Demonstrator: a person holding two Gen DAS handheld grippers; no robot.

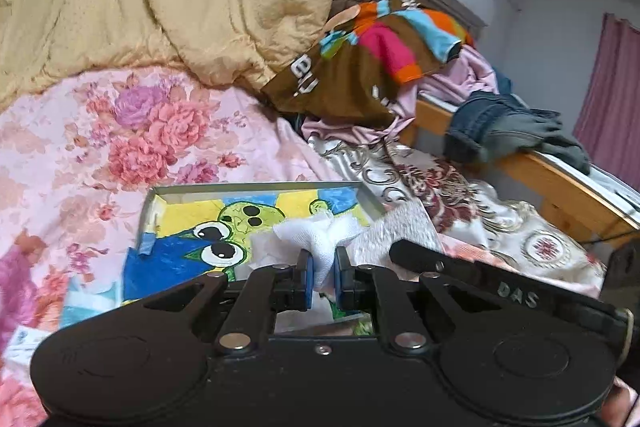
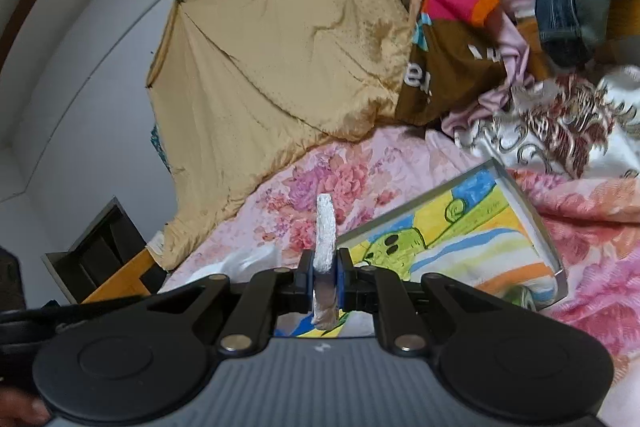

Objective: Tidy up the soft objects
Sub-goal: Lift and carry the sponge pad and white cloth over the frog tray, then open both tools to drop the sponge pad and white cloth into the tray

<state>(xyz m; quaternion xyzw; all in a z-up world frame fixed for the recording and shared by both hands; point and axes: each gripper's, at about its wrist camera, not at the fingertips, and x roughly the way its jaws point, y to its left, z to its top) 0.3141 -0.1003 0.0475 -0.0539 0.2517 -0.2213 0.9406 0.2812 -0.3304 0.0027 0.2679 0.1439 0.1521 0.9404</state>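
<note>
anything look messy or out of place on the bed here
Yes. A heap of clothes is piled loose by the bed's edge, and jeans hang over the wooden bed rail. A framed cartoon picture lies flat on the floral sheet, odd among bedding. Both grippers are shut on white cloth.

Light: soft, even indoor light; source not visible.
Shadows: faint, beneath the jaws.
Glare: none strong; mild sheen on the yellow quilt (image 2: 276, 47) above the jaws.
Blur: slight smear right of the jaws.
Distortion: fisheye bending toward the edges; corners dark.
</note>
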